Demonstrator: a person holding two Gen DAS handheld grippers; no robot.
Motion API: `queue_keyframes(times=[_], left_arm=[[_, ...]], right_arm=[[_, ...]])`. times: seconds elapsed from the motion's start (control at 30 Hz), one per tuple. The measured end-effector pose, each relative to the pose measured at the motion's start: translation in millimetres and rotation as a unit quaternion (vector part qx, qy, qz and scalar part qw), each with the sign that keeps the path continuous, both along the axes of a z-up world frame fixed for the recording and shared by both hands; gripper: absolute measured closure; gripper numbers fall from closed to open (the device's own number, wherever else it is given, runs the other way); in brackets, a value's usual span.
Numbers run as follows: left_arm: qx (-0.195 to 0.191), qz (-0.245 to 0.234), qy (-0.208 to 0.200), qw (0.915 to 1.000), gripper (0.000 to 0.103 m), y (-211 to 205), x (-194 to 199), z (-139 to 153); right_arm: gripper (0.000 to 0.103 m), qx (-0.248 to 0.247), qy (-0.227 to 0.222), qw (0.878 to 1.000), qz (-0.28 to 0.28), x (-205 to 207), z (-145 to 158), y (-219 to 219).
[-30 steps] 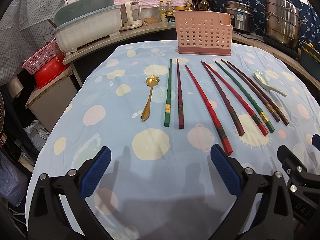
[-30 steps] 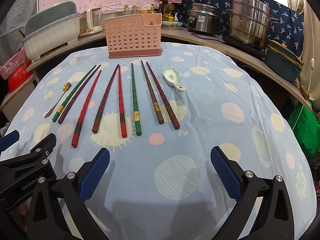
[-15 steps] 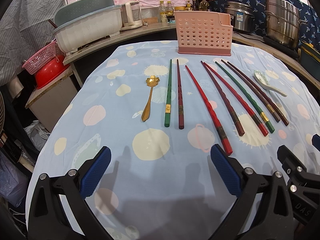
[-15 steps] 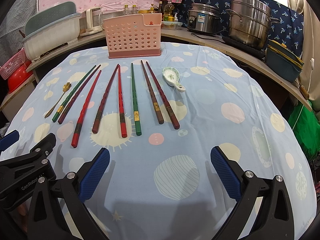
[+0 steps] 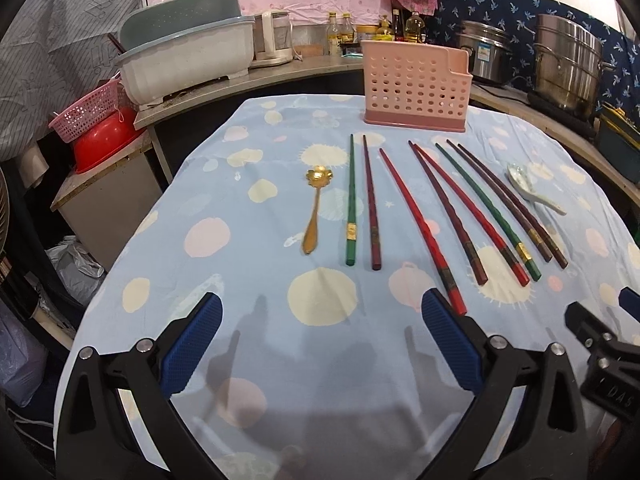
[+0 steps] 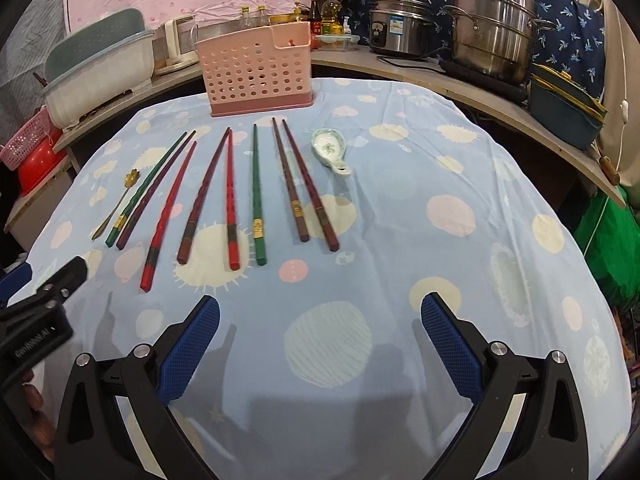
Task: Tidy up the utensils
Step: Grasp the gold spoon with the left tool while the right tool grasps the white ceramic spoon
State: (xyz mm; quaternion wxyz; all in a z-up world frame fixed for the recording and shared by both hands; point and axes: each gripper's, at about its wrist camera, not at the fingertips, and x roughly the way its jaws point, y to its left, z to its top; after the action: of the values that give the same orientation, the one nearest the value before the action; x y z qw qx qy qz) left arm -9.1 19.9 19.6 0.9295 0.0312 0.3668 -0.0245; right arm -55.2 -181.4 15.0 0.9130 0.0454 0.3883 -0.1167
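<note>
both grippers, left [image 5: 322, 340] and right [image 6: 320, 340], fingers spread, empty; only left view shows gold spoon [image 5: 314, 212] clearly.

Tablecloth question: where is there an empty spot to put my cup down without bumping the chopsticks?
The tablecloth is bare right of the ceramic spoon, out to the table's edge, and between the chopsticks' near ends and both open tools. Left of the gold spoon is bare too. It is crowded from gold spoon to ceramic spoon, before the pink utensil holder.
</note>
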Motion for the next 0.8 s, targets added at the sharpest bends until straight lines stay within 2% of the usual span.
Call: queue_keyframes(times=[0.17,0.47,0.67,0.8], left_arm=[[-0.008,0.02,-0.005,0.9998,0.007,21,8,9],[-0.009,0.053,0.023,0.9983,0.007,47,45,6],[-0.023,0.048,0.04,0.9978,0.007,47,63,-4],[-0.007,0.043,0.045,0.9981,0.009,41,74,-9]], right_arm=[[0.006,-0.002,0.004,1.0,-0.017,5,8,-20],[0.006,-0.01,0.009,1.0,-0.026,39,18,-41],[0.006,-0.006,0.017,1.0,-0.022,61,17,-44],[0.007,-0.003,0.019,1.0,-0.018,69,17,-43]])
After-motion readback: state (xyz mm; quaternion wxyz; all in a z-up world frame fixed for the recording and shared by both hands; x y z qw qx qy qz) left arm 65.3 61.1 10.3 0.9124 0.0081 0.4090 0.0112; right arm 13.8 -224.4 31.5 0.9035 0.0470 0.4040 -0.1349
